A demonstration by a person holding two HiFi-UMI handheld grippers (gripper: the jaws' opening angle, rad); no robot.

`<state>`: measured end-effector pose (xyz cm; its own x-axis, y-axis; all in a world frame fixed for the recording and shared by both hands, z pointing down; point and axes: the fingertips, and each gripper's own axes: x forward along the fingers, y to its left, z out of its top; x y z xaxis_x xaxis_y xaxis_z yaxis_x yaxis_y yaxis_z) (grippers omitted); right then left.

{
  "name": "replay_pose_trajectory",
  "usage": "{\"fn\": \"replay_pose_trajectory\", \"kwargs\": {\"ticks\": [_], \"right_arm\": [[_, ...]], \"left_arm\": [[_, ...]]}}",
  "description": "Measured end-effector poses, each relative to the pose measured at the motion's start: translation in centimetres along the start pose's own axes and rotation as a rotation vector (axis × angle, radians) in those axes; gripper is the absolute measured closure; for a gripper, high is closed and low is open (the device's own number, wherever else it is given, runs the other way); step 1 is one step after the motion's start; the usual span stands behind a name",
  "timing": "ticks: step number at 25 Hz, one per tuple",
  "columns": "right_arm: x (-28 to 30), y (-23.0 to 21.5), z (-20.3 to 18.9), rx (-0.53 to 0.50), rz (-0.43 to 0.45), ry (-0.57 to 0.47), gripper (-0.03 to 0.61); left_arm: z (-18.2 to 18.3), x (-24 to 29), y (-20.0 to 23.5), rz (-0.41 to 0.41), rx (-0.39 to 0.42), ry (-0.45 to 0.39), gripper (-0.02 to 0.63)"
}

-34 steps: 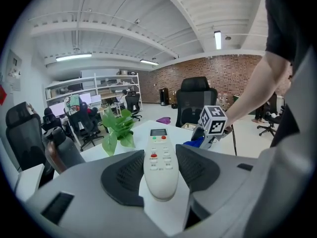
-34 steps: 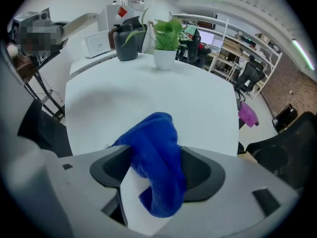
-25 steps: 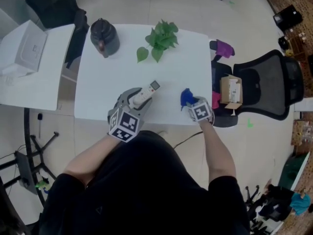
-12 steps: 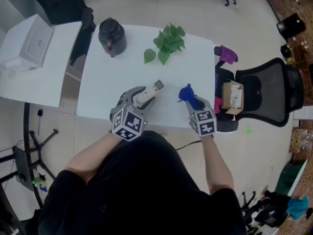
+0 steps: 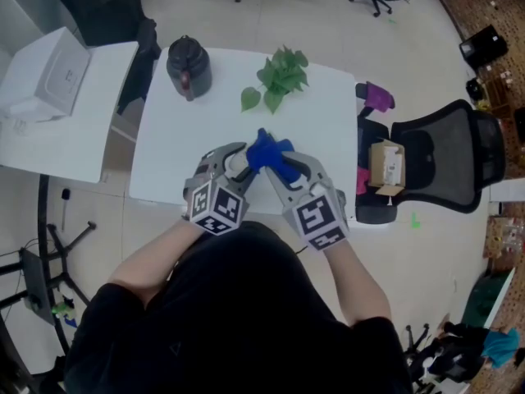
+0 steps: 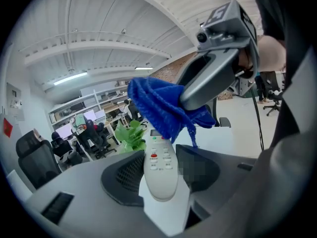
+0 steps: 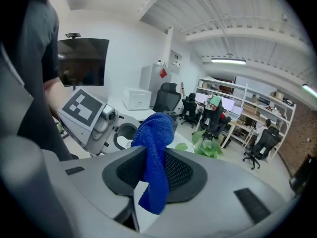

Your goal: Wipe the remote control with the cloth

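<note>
A white table (image 5: pixel 328 130) fills the middle of the head view, and a black office chair (image 5: pixel 459 150) stands at its 3 o'clock with a cardboard box (image 5: pixel 388 162) on the seat. A second white desk (image 5: pixel 82 138) adjoins the table at 9 o'clock. On the table, a dark kettle (image 5: pixel 188 66) sits at 11 o'clock and a leafy green plant (image 5: pixel 281 74) at 12 o'clock, well apart from the grippers.

Both grippers meet above the table's 6 o'clock edge, close in front of the person. The left gripper (image 5: pixel 232 161) points toward 1 o'clock; its jaws stand fairly wide and clamp the lower body of the remote control (image 6: pixel 159 165), one pad on each long side, buttons facing up and its far end sticking out beyond the pads. The right gripper (image 5: pixel 287 167) comes in from 5 o'clock, pointing toward 11 o'clock. Its jaws have just been closing and pinch the blue cloth (image 5: pixel 267 150) narrowly between the pads, one bunch standing out past the tips and a tail hanging down below them. The bunched end of the cloth lies over the far end of the remote control, covering its top while the red and green buttons lower down stay visible
</note>
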<state>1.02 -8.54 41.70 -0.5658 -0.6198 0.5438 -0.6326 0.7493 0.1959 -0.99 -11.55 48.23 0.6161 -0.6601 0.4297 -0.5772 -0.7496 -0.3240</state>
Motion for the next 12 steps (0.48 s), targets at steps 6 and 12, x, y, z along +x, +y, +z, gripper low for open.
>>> {"fn": "replay_pose_trajectory", "kwargs": {"ticks": [6,12], "right_arm": [[1.9,3.6,0.6,-0.148,0.096,0.064,0.468],[2.0,3.9,1.2,-0.231,0.103,0.103,0.468]], "left_arm": [[0.9,-0.4,-0.6,0.005,0.074,-0.012,0.410],[2.0,-1.3,-1.5,0.011,0.205,-0.072,0.411]]}}
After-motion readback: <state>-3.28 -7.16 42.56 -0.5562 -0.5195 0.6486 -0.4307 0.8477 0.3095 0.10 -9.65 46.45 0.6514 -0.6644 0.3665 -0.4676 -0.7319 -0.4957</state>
